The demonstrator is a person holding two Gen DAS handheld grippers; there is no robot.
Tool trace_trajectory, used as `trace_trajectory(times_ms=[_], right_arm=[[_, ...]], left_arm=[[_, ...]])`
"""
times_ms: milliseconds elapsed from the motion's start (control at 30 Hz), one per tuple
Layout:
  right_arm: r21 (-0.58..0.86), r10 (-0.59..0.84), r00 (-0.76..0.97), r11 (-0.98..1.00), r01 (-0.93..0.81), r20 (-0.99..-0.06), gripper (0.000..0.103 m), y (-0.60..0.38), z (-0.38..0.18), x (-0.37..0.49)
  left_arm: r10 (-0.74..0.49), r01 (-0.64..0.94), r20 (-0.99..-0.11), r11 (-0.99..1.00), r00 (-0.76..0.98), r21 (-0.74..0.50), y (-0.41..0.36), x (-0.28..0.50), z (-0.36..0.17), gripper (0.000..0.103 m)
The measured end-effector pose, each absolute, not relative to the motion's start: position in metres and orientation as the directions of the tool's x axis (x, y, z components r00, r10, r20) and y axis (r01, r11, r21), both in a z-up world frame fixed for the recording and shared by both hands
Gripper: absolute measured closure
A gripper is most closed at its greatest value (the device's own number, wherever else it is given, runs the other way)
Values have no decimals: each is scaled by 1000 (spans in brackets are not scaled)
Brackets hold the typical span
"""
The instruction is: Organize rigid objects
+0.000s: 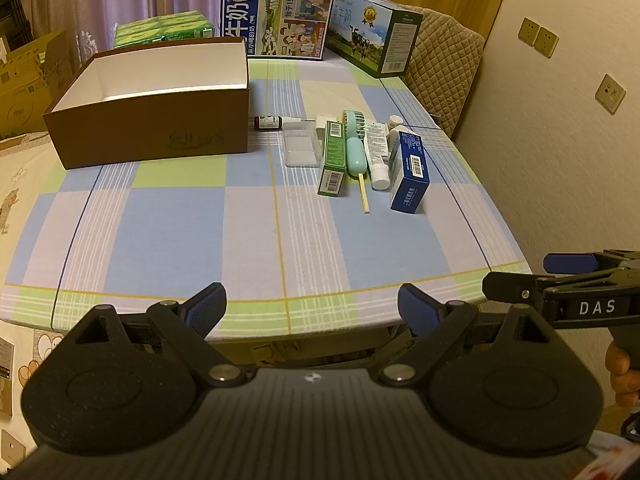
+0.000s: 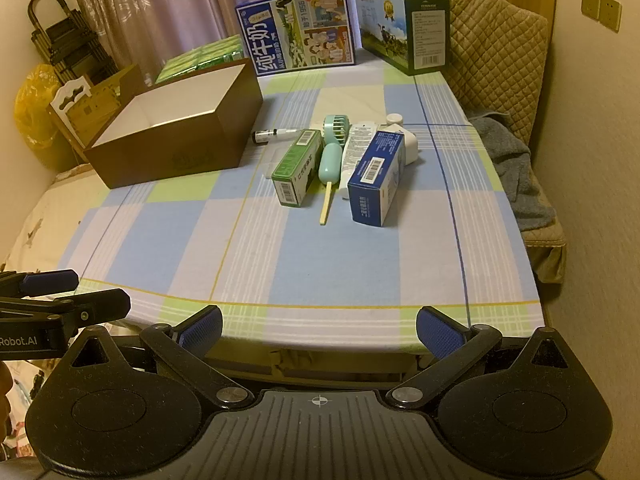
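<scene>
An open brown box (image 1: pixel 160 128) (image 2: pixel 180 148) with a white inside stands at the table's left. To its right lies a cluster: a green carton (image 1: pixel 334 158) (image 2: pixel 296 168), a mint handheld fan (image 1: pixel 355 148) (image 2: pixel 332 156), a white tube (image 1: pixel 378 156) (image 2: pixel 354 148), a blue-and-white carton (image 1: pixel 410 172) (image 2: pixel 376 184), a clear plastic case (image 1: pixel 301 148) and a small dark bottle (image 1: pixel 267 122) (image 2: pixel 266 135). My left gripper (image 1: pixel 312 306) and right gripper (image 2: pixel 320 326) hover open and empty at the near table edge, far from the cluster.
Two milk cartons (image 1: pixel 280 20) (image 2: pixel 404 28) and a green pack (image 1: pixel 164 30) stand along the table's far edge. A quilted chair (image 2: pixel 500 48) with a grey towel (image 2: pixel 508 160) sits on the right by the wall. Cardboard boxes (image 1: pixel 28 76) stand at left.
</scene>
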State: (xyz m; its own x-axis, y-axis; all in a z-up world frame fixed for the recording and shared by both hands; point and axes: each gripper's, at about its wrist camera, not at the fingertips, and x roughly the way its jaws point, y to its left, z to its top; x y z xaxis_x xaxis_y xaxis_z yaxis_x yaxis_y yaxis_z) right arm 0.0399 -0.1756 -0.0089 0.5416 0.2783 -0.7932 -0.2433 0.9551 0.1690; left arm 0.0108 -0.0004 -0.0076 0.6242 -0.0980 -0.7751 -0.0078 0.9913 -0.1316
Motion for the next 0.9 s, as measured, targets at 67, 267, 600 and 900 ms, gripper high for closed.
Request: trace_trajectory(times_ms=[67, 267, 600, 900], right_arm=[[169, 278, 542, 955, -243, -793, 2, -176, -9, 40], [169, 278, 541, 955, -243, -793, 2, -176, -9, 40], [172, 281, 541, 954, -244, -793, 2, -177, -10, 41], [172, 281, 539, 954, -245, -794, 2, -178, -9, 42]], left_arm=[[-98, -8, -775, 991, 624, -132, 0, 11, -8, 12], [-95, -12, -775, 991, 624, -132, 0, 11, -8, 12], [-93, -14, -776, 991, 623, -130, -1, 12, -7, 12], [-93, -14, -776, 991, 624, -130, -1, 12, -7, 12]])
